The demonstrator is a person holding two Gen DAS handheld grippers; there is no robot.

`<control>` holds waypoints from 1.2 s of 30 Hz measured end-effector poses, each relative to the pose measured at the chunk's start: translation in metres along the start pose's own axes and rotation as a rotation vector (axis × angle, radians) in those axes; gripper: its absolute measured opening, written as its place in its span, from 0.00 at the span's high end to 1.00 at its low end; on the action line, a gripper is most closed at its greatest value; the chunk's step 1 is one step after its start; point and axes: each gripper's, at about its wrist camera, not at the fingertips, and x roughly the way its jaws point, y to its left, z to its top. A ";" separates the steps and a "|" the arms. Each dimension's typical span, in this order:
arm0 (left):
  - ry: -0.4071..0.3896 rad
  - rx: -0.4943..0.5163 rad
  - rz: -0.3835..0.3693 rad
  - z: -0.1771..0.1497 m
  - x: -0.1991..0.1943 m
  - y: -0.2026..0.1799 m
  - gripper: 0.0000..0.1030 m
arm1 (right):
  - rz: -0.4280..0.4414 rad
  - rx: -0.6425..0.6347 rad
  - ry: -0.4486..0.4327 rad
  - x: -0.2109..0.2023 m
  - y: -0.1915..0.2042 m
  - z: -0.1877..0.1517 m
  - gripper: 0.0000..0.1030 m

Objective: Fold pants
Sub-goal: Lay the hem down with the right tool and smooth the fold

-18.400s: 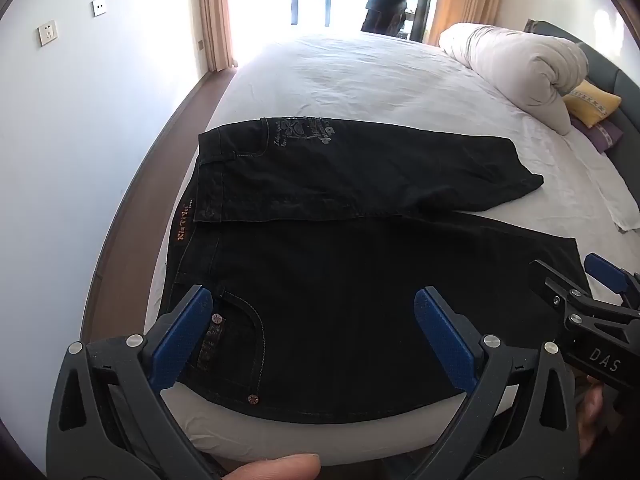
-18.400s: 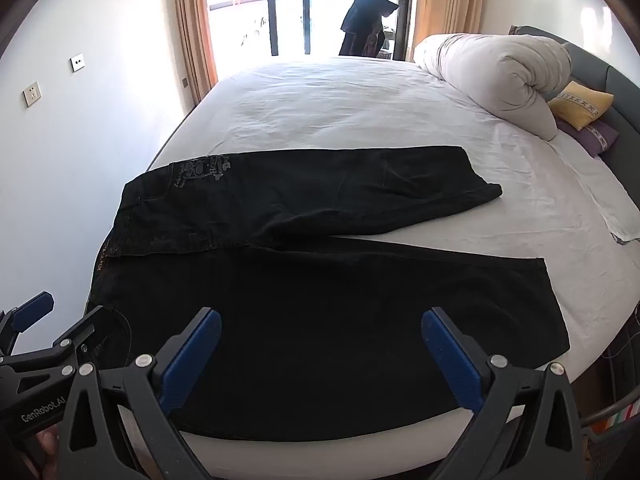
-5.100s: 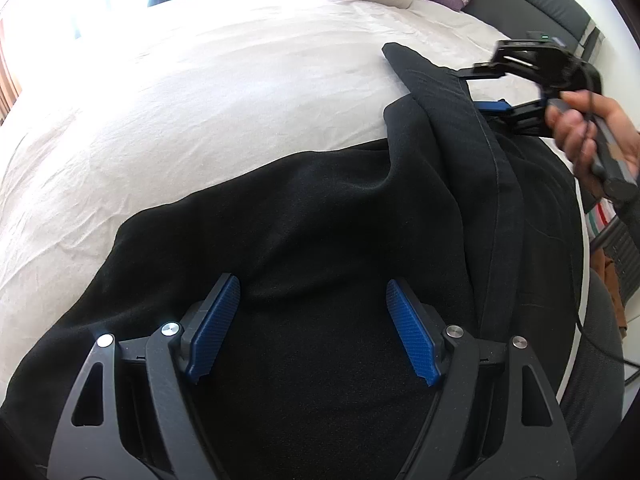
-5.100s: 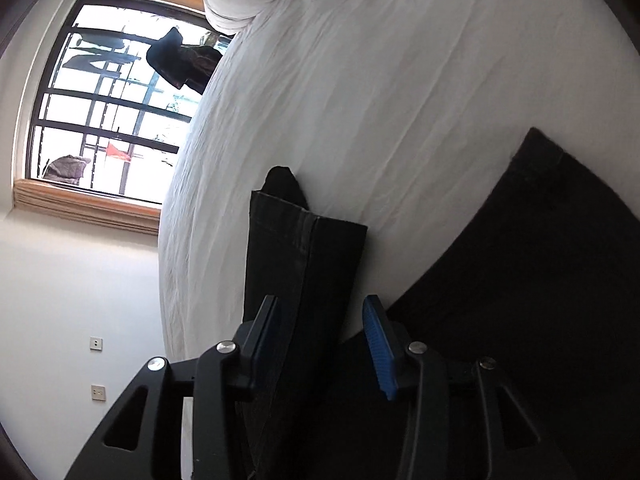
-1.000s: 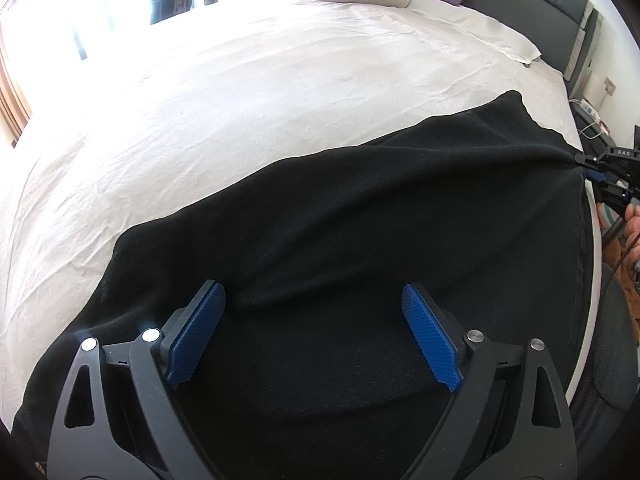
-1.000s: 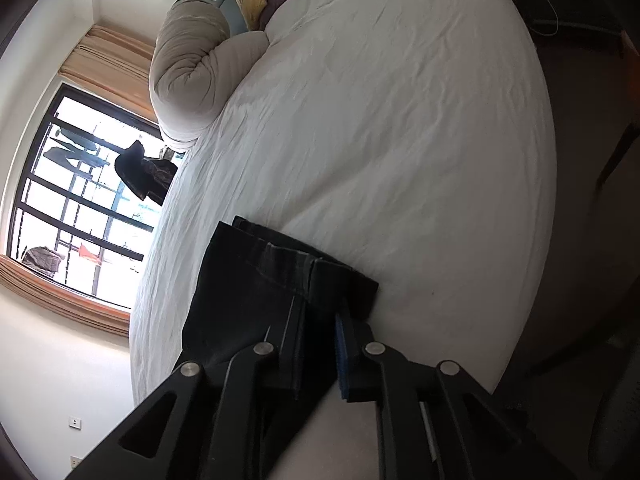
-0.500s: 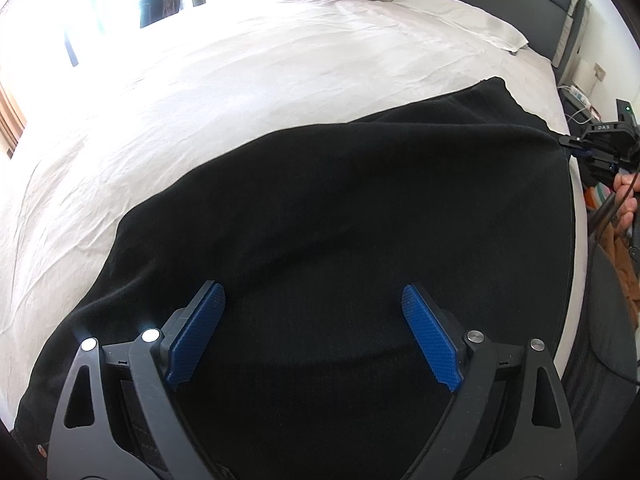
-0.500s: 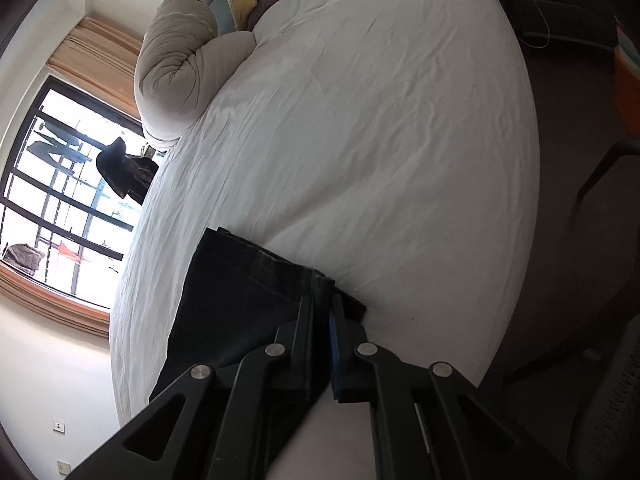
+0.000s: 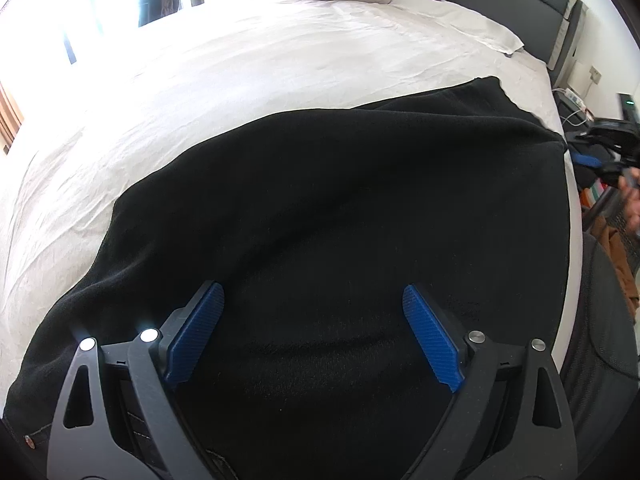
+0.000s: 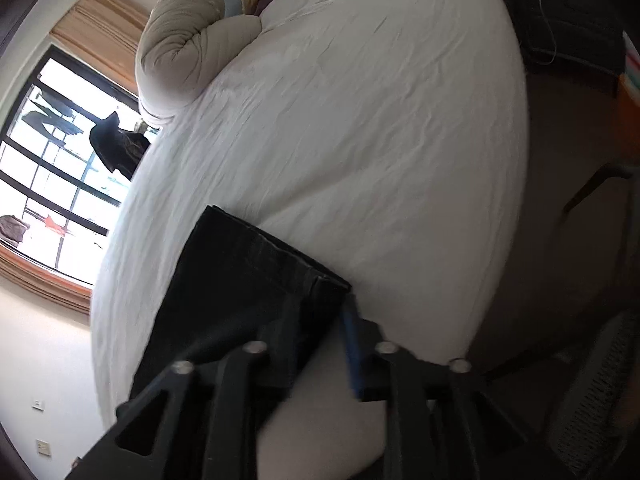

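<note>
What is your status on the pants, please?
Left gripper open over the pants. Right gripper opening, hem corner between its jaws. Pants doubled lengthwise on the bed. Nothing in the way.

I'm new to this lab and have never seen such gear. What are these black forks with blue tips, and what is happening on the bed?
Nobody's robot: a person holds tongs in each hand, each with a camera looking along its fingers. The left view shows the left tongs wide open over black pants lying on the white bed, holding nothing. The right view shows the right tongs at the pants' hem corner; their jaws are opening, letting the cloth go, though blur hides whether they still touch it.
</note>
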 end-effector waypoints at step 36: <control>0.014 0.014 0.003 -0.005 -0.002 -0.006 0.07 | 0.310 0.012 0.414 0.028 0.064 -0.103 0.95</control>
